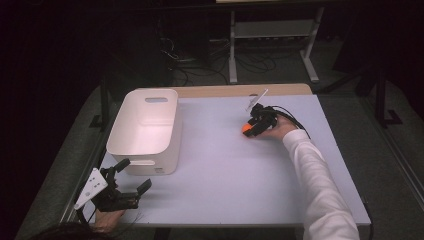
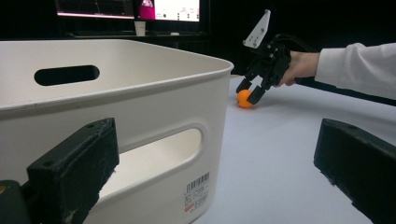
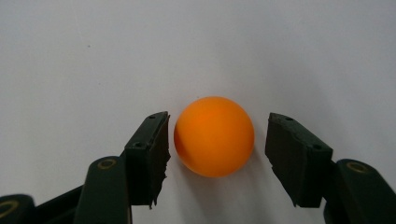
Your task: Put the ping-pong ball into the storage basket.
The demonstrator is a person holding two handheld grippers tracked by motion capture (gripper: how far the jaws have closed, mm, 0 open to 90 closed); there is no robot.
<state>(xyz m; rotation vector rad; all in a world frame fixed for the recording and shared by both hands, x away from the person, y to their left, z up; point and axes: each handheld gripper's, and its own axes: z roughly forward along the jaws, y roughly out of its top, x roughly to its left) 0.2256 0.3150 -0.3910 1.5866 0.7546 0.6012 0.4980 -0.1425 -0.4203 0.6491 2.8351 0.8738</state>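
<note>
A small orange ball (image 3: 214,136) rests on the pale table (image 1: 225,180), right of centre toward the far side (image 1: 246,129). My right gripper (image 3: 217,137) is lowered over it, one black jaw on either side. The left pad almost touches the ball, and a narrow gap shows at the right pad, so the gripper is open. From the left gripper view the ball (image 2: 243,99) sits between the right gripper's (image 2: 250,92) tips. My left gripper (image 1: 134,175) stands open near the table's front left corner with nothing in it, just in front of the white bin (image 1: 117,135).
The white plastic bin (image 2: 140,93) with cut-out handles stands at the table's left and looks empty. A sleeved forearm (image 1: 320,185) reaches across the right side. Behind the table are a metal stand (image 1: 270,30) and loose cables on the floor.
</note>
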